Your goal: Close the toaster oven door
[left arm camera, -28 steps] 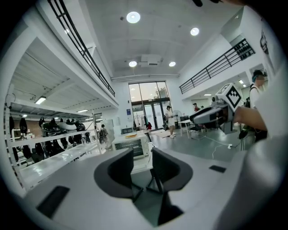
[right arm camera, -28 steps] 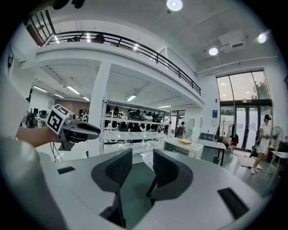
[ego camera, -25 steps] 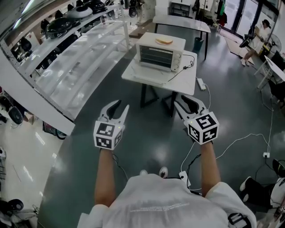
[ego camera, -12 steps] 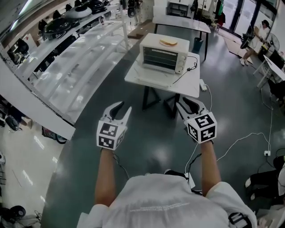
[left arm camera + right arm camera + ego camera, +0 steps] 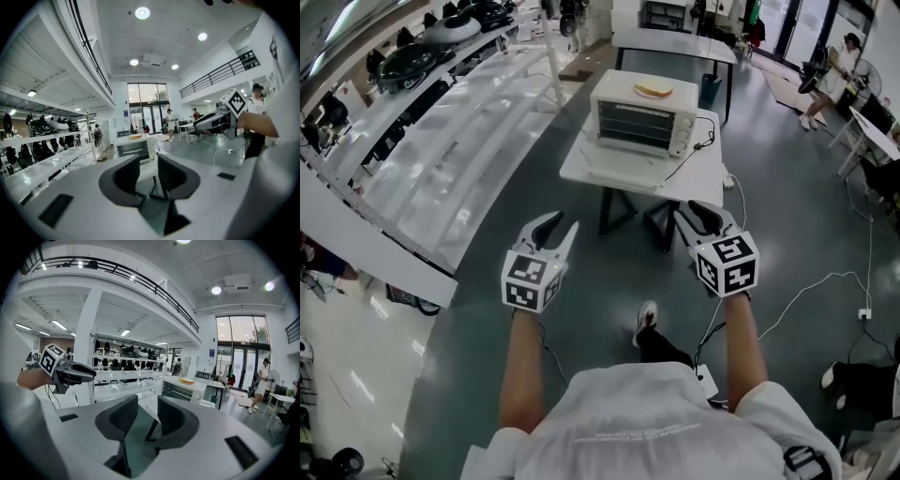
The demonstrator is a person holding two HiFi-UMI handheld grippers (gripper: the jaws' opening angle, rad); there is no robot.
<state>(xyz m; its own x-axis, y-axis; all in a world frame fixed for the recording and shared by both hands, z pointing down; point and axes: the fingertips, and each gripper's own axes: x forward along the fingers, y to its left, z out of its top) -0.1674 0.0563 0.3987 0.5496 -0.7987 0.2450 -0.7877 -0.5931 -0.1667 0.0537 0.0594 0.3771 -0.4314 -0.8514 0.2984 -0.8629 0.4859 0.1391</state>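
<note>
A white toaster oven (image 5: 639, 114) stands on a small white table (image 5: 698, 176) ahead of me, a slice of bread (image 5: 653, 90) on its top. Its front shows the racks, and the door looks folded down flat in front of it. The oven also shows straight ahead in the left gripper view (image 5: 135, 147) and further off in the right gripper view (image 5: 180, 389). My left gripper (image 5: 560, 225) and right gripper (image 5: 701, 214) hang in the air well short of the table. Both are open with nothing between the jaws (image 5: 148, 161) (image 5: 147, 404).
Long white shelving (image 5: 459, 159) runs along the left. A black cable (image 5: 689, 145) runs from the oven, and a power strip (image 5: 730, 178) lies on the floor right of the table. A second table (image 5: 675, 42) stands behind. A person (image 5: 825, 75) is far right.
The table and oven have drawn a little closer and lower in the head view. A foot has stepped forward. Both grippers keep their places, open and with nothing in them.
</note>
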